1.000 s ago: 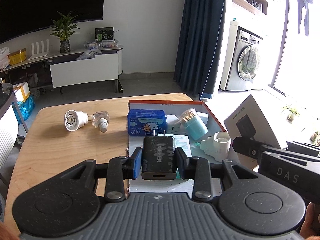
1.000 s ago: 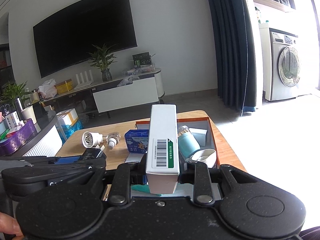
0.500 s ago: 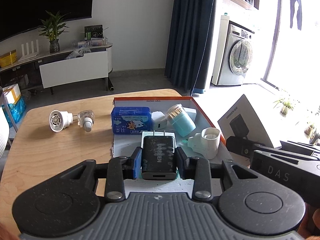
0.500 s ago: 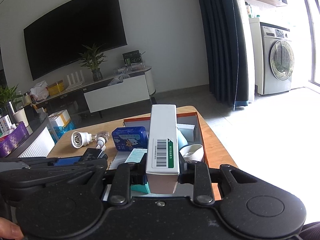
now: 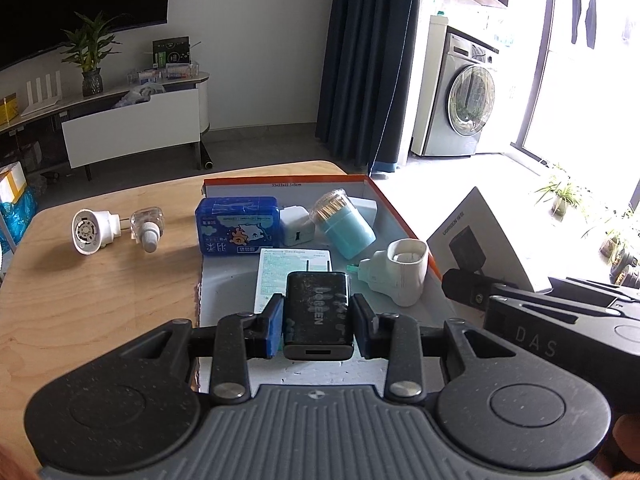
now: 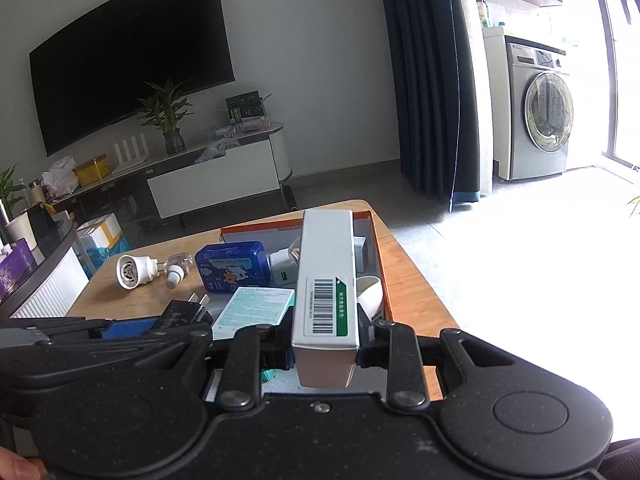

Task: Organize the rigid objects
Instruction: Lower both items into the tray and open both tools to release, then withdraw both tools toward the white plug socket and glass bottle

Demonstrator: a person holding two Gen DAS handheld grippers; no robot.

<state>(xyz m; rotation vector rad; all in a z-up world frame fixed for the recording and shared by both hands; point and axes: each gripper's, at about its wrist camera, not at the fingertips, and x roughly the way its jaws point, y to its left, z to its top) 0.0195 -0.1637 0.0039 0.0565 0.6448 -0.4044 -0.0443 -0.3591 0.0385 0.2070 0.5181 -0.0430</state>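
My left gripper (image 5: 318, 330) is shut on a black charger (image 5: 318, 312) and holds it over the near part of an orange-rimmed box (image 5: 288, 179). My right gripper (image 6: 325, 344) is shut on a white carton (image 6: 327, 276) with a barcode label, above the same box (image 6: 379, 256). In the box lie a blue tin (image 5: 237, 231), a white plug adapter (image 5: 297, 229), a teal jar of toothpicks (image 5: 345, 224), a white plug-in device (image 5: 400, 276) and a printed leaflet (image 5: 276, 276). The carton (image 5: 478, 236) also shows at the right of the left wrist view.
On the wooden table (image 5: 100, 296), left of the box, lie a white round plug-in device (image 5: 90, 231) and a small clear bottle (image 5: 148, 226). The table's right edge drops to the floor. A TV cabinet (image 6: 216, 178) and a washing machine (image 6: 536, 120) stand farther off.
Both grippers have moved a little forward and down over the box, each still gripping its object. The box contents look nearer and larger.
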